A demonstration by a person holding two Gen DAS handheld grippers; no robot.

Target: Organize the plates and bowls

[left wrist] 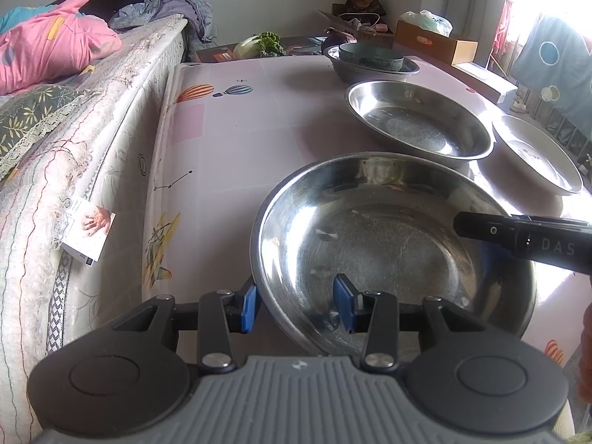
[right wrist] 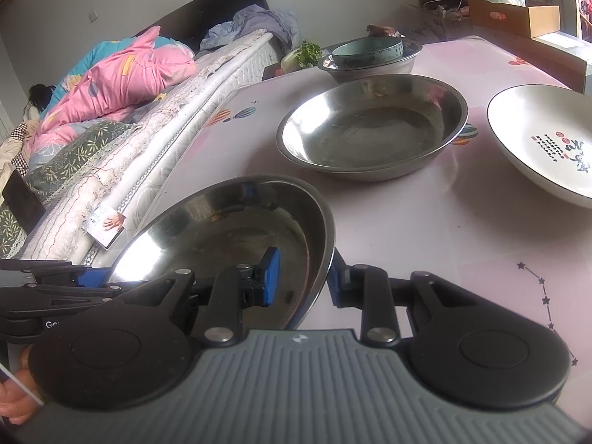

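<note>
A steel plate (left wrist: pixel 388 240) is lifted and tilted above the pink table (left wrist: pixel 259 122). My left gripper (left wrist: pixel 296 305) straddles its near left rim, one pad outside and one inside, closed on the rim. My right gripper (right wrist: pixel 301 281) grips the same plate (right wrist: pixel 229 229) on its right rim. A second steel plate (left wrist: pixel 418 118) (right wrist: pixel 370 125) lies beyond. A white printed plate (left wrist: pixel 536 155) (right wrist: pixel 547 137) lies to the right. A teal bowl (left wrist: pixel 370 57) (right wrist: pixel 366 51) sits in a steel basin (left wrist: pixel 373 70) at the back.
A bed with a pink quilt (left wrist: pixel 48 51) runs along the table's left side. Green vegetables (left wrist: pixel 259 46) and cardboard boxes (left wrist: pixel 433 40) sit beyond the table's far edge. A window with hanging cloth (left wrist: pixel 555 59) is at the right.
</note>
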